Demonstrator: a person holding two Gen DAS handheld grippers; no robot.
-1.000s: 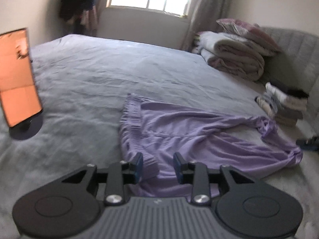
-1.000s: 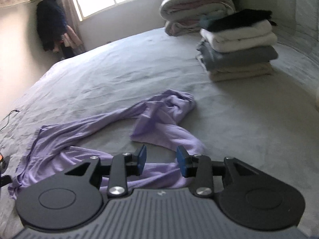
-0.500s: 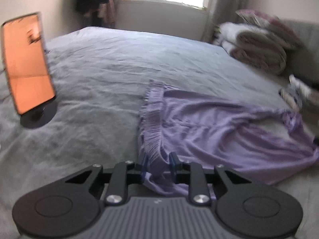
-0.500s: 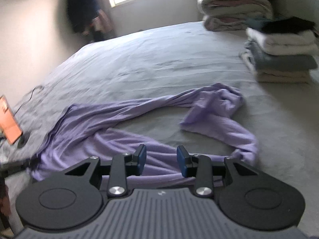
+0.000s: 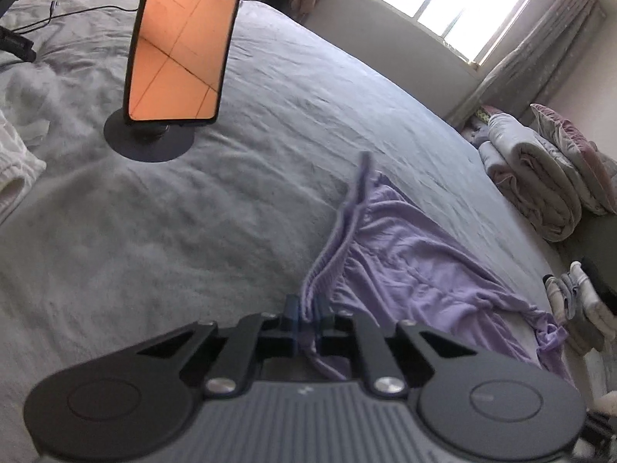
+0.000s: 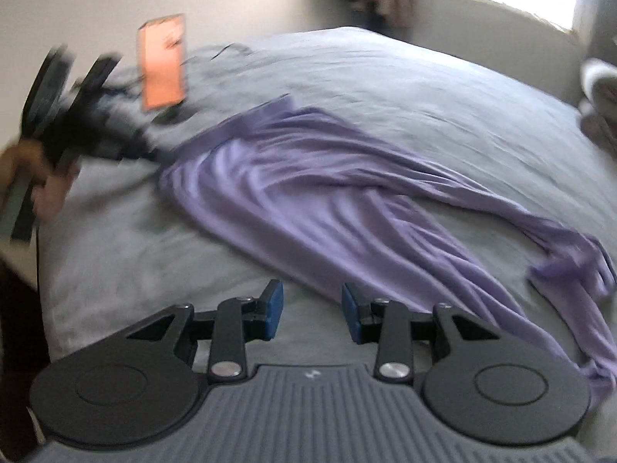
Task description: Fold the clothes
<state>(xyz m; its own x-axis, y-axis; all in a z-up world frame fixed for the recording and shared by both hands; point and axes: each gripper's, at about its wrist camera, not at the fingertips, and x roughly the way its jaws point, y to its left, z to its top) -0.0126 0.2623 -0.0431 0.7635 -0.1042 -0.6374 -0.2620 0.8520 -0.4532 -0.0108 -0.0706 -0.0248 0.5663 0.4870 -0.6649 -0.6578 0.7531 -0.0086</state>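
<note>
Purple trousers point(image 5: 408, 266) lie spread on the grey bed point(image 5: 193, 231), waistband toward me. My left gripper point(image 5: 306, 310) has its jaws closing, and the blue pads pinch the near corner of the ribbed waistband point(image 5: 327, 254). In the right wrist view the trousers point(image 6: 308, 193) stretch from upper left to lower right. My right gripper point(image 6: 312, 312) hovers open just in front of their near edge, with only the bed sheet between its fingers. The left gripper point(image 6: 150, 154), blurred and held by a hand point(image 6: 42, 181), shows at that view's left, at the waistband end.
A phone on a round stand point(image 5: 177, 38) rises from the bed to the left of the trousers. Rolled quilts point(image 5: 540, 181) and a stack of folded clothes point(image 5: 578, 301) sit at the right. A white cloth point(image 5: 15, 169) and a cable point(image 5: 58, 11) lie at far left.
The left jaws closed onto the waistband corner and the gripper rolled. The right gripper swung left along the trousers toward the waistband end, still open.
</note>
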